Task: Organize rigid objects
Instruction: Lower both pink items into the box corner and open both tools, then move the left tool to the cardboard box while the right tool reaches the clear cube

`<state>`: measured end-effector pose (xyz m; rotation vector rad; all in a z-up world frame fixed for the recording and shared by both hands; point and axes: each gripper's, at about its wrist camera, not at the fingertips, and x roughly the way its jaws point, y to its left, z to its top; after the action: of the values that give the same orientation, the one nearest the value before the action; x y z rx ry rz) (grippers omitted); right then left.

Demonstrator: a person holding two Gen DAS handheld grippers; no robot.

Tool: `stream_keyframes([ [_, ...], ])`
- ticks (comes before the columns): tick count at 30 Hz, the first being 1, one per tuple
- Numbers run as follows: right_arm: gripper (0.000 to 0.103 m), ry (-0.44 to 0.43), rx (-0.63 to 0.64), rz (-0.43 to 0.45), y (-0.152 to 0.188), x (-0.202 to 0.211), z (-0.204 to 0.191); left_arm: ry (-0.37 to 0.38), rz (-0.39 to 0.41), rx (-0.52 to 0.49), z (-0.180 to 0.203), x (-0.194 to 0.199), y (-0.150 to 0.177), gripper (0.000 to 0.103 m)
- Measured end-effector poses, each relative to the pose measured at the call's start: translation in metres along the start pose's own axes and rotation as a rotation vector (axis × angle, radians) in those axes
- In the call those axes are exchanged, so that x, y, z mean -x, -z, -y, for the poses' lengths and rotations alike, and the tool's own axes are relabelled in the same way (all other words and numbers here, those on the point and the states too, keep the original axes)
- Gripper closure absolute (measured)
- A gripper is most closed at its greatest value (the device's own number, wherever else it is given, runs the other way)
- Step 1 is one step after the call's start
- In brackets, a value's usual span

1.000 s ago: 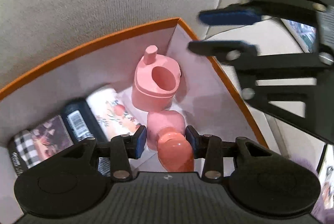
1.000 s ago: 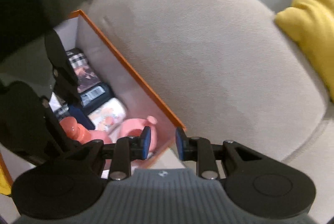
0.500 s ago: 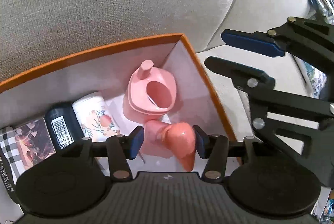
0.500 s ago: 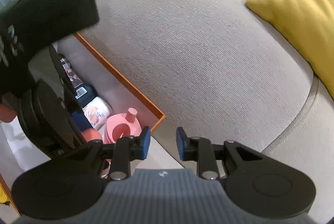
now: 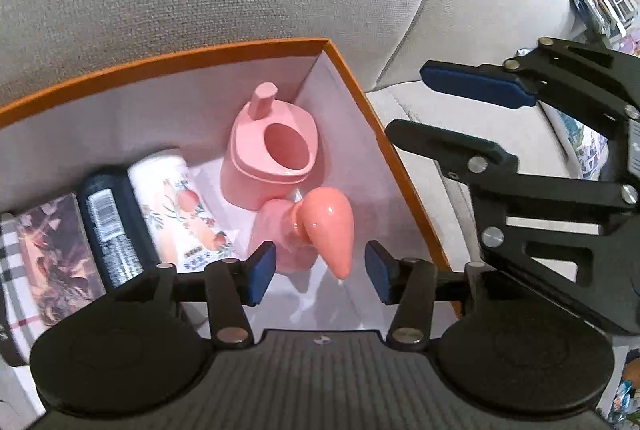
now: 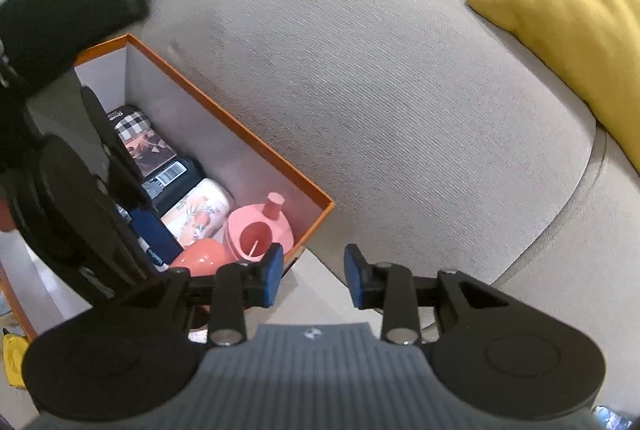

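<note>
Left claw (image 5: pixel 320 272): its fingers stand apart over the box's near end. They widened sharply, then eased in a touch, in the past moment. The coral teardrop piece (image 5: pixel 328 226) shows between them, but neither pad touches it.
Coral teardrop piece: inside the orange box (image 5: pixel 348 77), leaning on a pink block (image 5: pixel 276 234) under it. Judged as just let go, so it joins the other items.
Pink pot (image 5: pixel 272 159): upright in the box's far corner, spout toward the wall; tucked there, it leaves the floor free.
Row beside it: floral can (image 5: pixel 176 201), dark barcode pack (image 5: pixel 108 226) and a picture box (image 5: pixel 52 250), lying side by side, packed close.
Right claw (image 6: pixel 314 274): outside the box over the sofa seat (image 6: pixel 400 109), fingers a little apart and lately widening, nothing between them.
Hidden: the box's near wall and the pink block's base are covered by the left claw; whether the teardrop is joined to the block is hard to tell.
Far: yellow cushion (image 6: pixel 568 1) on the sofa.
</note>
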<state>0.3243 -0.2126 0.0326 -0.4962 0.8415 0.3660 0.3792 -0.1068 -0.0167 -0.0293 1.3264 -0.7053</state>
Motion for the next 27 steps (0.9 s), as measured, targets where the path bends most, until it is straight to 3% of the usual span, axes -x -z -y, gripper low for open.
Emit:
stream_keyframes([
  [5, 0.069, -0.007, -0.034, -0.006, 0.001, 0.006, 0.006, 0.009, 0.013, 0.033, 0.002, -0.001, 0.007, 0.043],
  [10, 0.068, 0.001, -0.069, 0.011, 0.0, 0.026, 0.003, -0.025, 0.102, 0.029, 0.008, 0.043, 0.025, 0.043],
  [17, 0.064, -0.029, -0.157, 0.107, -0.001, 0.08, -0.024, -0.079, 0.272, 0.042, 0.016, 0.126, 0.074, 0.043],
  [24, 0.063, -0.09, -0.236, 0.22, 0.012, 0.134, -0.068, -0.148, 0.369, 0.107, 0.012, 0.173, 0.129, 0.042],
  [27, 0.059, -0.121, -0.297, 0.229, 0.024, 0.143, -0.09, -0.205, 0.395, 0.164, 0.001, 0.174, 0.159, 0.042],
])
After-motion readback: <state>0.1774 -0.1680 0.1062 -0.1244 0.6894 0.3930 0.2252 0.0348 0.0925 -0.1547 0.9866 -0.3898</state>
